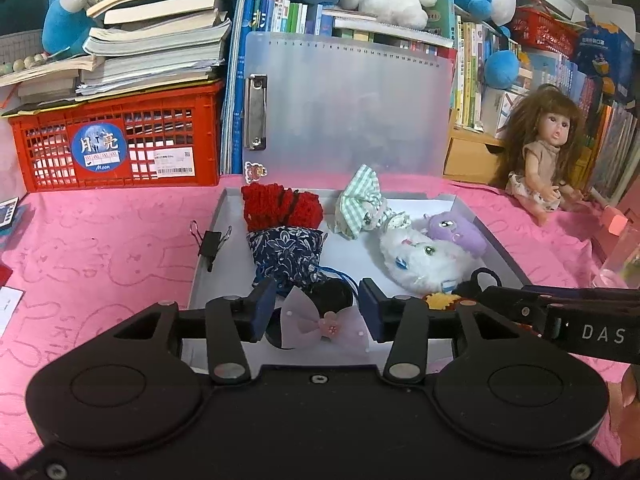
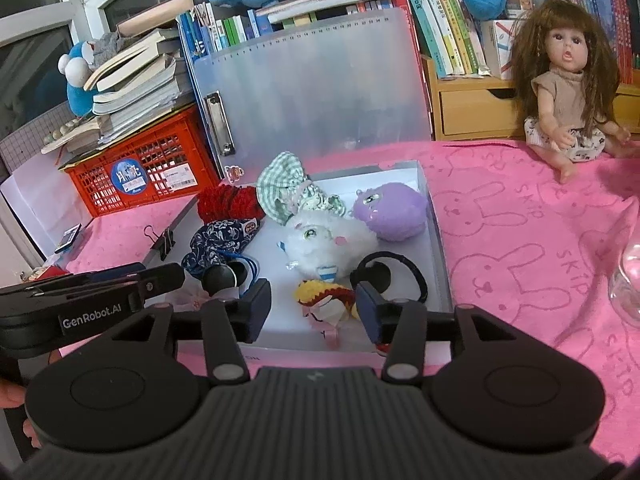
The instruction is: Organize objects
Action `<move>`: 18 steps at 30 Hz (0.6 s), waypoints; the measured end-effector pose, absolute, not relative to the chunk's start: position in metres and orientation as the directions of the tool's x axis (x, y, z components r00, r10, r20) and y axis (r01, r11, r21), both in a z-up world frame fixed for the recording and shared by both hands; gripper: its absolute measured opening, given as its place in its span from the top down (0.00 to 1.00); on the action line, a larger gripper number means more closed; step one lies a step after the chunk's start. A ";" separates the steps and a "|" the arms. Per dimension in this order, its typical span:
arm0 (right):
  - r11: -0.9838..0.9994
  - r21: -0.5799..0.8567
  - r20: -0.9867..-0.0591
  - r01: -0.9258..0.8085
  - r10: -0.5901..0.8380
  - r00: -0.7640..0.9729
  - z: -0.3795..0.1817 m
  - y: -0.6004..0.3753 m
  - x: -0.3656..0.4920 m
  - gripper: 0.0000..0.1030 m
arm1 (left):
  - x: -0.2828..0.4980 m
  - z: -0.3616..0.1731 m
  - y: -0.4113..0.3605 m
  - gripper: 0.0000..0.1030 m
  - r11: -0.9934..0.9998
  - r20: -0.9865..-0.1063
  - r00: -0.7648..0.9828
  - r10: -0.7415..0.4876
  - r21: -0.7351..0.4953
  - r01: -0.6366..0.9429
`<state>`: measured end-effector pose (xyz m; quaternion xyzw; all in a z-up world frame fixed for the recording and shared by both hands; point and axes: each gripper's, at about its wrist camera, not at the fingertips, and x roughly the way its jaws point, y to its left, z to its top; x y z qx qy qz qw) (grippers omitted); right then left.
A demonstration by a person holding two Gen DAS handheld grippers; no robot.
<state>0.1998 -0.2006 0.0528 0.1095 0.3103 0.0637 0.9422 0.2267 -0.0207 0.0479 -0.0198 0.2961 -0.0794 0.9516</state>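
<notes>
Pink towelling with a rabbit pattern [image 2: 520, 248] covers the bench, backed by shelves of upright books and soft toys.

Container 1: a shallow white rectangular box [image 1: 500, 252] lies open on the bench; its translucent frosted lid [image 1: 344, 108], which carries a metal clip, stands upright behind it. Contents:
- a red crocheted piece [image 1: 280, 206] at the far left corner;
- a dark blue floral fabric pouch [image 1: 286, 250] directly in front of it, touching it;
- a green-and-white checked cloth item [image 1: 360, 204] at the far middle;
- a white fluffy plush toy [image 1: 420, 256] in the centre, with a lilac plush toy [image 2: 390, 210] just beside it against the right wall;
- a black elastic hair loop [image 2: 400, 276] and a yellow-and-red crocheted figure [image 2: 324, 294] near the front;
- a pale lilac bow with a pink flower centre [image 1: 320, 324] at the front left.

A black binder clip [image 1: 210, 242] sits on the box's left wall.

Container 2: a red plastic lattice crate [image 1: 116, 144] stands behind and left of the box, with a stack of books on top.

Left gripper [image 1: 316, 310]: fingers apart, the bow between them, pads clear of it. Right gripper [image 2: 312, 306]: fingers apart, the crocheted figure between them, not pressed.

A long-haired doll in a beige top [image 2: 568, 92] sits on the bench to the right, well apart from the box.
</notes>
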 end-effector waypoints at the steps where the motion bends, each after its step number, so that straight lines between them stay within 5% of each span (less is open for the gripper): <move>1: 0.968 0.245 -0.569 -0.052 0.187 0.800 0.054 -0.201 0.199 0.37 | 0.225 0.049 -0.021 0.55 0.987 -0.559 0.813 -0.163 -0.085 0.140; 14: 0.974 0.219 -0.540 -0.049 0.163 0.826 0.060 -0.200 0.179 0.20 | 0.201 0.060 -0.023 0.25 0.984 -0.530 0.829 -0.176 -0.064 0.167; 18: 0.979 0.197 -0.524 -0.044 0.143 0.840 0.062 -0.199 0.171 0.15 | 0.193 0.059 -0.021 0.23 0.984 -0.535 0.827 -0.172 -0.063 0.164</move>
